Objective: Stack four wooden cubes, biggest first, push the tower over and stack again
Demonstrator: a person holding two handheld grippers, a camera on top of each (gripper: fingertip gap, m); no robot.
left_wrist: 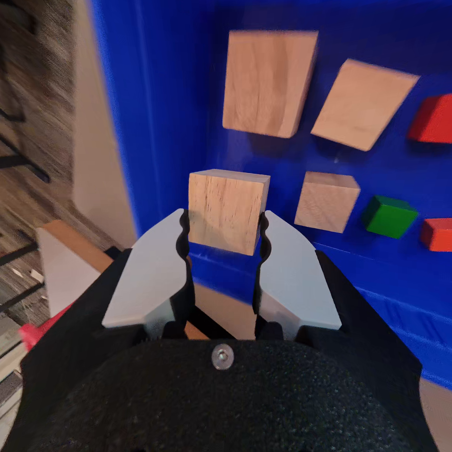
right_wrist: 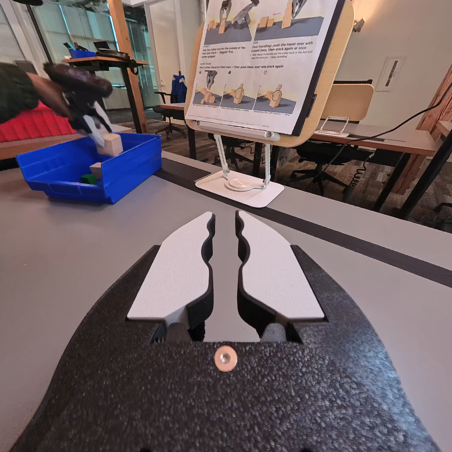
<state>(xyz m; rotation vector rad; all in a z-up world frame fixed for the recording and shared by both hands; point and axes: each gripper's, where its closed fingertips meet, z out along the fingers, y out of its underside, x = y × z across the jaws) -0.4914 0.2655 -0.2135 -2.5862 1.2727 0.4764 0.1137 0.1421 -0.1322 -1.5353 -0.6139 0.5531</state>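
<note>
My left gripper [left_wrist: 223, 215] is shut on a pale wooden cube [left_wrist: 226, 210]; both black pads press its sides. It holds the cube above the floor of a blue bin [left_wrist: 159, 122]. The right wrist view shows that gripper [right_wrist: 97, 137] with the cube [right_wrist: 112, 145] over the blue bin [right_wrist: 61, 161]. In the bin lie two large wooden blocks [left_wrist: 266, 83] [left_wrist: 362, 102], a smaller wooden cube [left_wrist: 325, 203], a green cube [left_wrist: 389, 217] and two red blocks [left_wrist: 435, 119] [left_wrist: 437, 234]. My right gripper [right_wrist: 225, 215] is open with a narrow gap and empty, low over the grey table [right_wrist: 73, 244].
A printed sheet on a wooden board [right_wrist: 256, 73] stands on a white stand, whose base [right_wrist: 239, 188] rests at the table's far edge. A dark strip [right_wrist: 342, 239] runs across the table. A red crate [right_wrist: 31, 124] sits behind the bin. Desks and chairs stand beyond. The gap from one gripper's tips to the other's is roughly 65 centimeters.
</note>
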